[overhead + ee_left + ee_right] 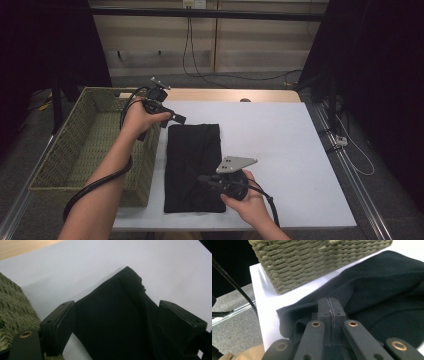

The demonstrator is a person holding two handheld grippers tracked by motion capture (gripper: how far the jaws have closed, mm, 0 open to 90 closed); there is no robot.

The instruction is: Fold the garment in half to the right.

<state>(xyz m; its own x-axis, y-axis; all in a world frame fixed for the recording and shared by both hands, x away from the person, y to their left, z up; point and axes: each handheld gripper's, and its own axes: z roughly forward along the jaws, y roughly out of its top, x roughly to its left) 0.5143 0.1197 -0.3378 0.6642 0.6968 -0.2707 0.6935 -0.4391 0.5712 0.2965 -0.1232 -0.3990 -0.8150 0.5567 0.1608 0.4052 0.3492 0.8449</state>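
A black cloth [192, 150] lies folded in a long rectangle on the white table [280, 150]. My left gripper [179, 118] hovers at the cloth's far left corner, beside the basket. In the left gripper view its jaws stand wide apart [120, 325] over the black cloth [115, 315] without touching it. My right gripper [202, 178] points left over the cloth's near half. In the right gripper view its jaws are pressed together [329, 301], and a ridge of the black cloth [382, 290] rises to their tips, with creases running away from them.
A green woven basket [60, 145] stands along the table's left side, close to the cloth's left edge [317, 262]. A wooden strip [225, 95] runs along the far edge. Bare white table lies to the right of the cloth. Cables trail on the floor behind.
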